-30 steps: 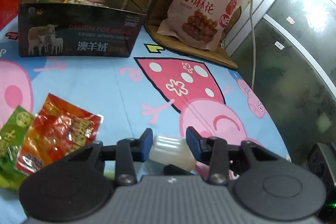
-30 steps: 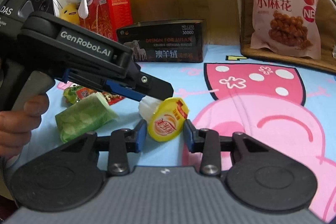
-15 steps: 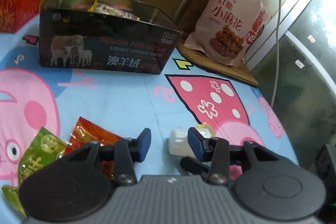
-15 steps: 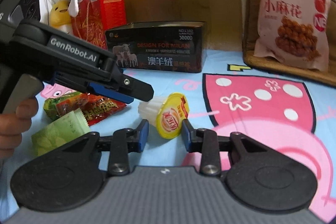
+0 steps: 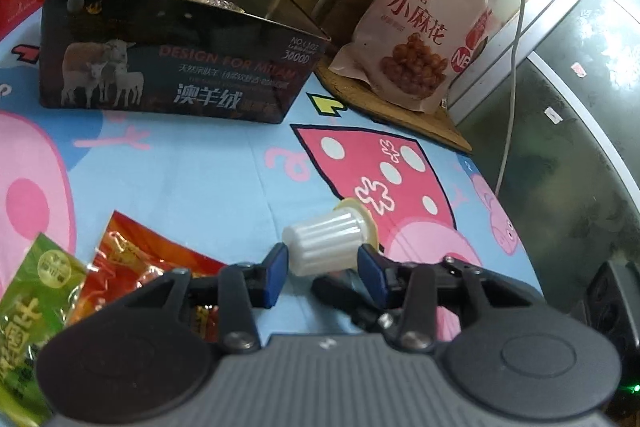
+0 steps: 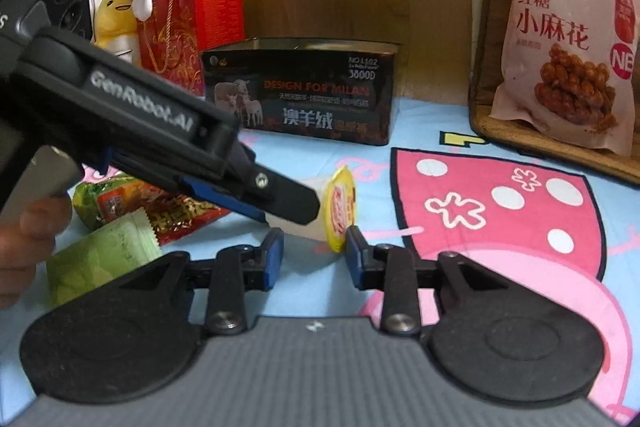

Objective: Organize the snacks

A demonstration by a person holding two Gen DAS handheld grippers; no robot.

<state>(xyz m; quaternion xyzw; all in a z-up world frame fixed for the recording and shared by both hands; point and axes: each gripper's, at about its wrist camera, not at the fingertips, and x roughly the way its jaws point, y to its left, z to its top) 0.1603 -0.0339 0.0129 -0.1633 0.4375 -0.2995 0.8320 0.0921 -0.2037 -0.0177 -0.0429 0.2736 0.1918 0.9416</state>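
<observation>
The left wrist view showed the jelly cup (image 5: 326,241) from its ribbed white bottom end. It lay on its side on the blue cartoon-pig sheet (image 5: 200,167), between the blue pads of the left gripper (image 5: 322,273). A gap showed on both sides, so the jaws stood apart and did not press it. This view also looked down into the open black box (image 5: 176,67), where a few wrapped snacks could be seen.

The right wrist view showed the other end – the cup's yellow foil lid (image 6: 340,209), with red print too blurry to read. The right gripper (image 6: 314,257) sat just in front of the cup. Its jaws had just been closing, but the pads were still apart and the cup lay a bit past them, not squeezed. Only this view showed the left gripper from the side, held by a hand (image 6: 24,247), with "GenRobot.AI" on it (white letters).

The box read "DESIGN FOR MILAN" and "澳羊绒", with sheep pictured. The pink snack bag (image 6: 568,55) read "红糖小麻花". Left of the cup lay a red packet (image 5: 160,267) and a green packet (image 5: 36,303) – their words were too blurry.
</observation>
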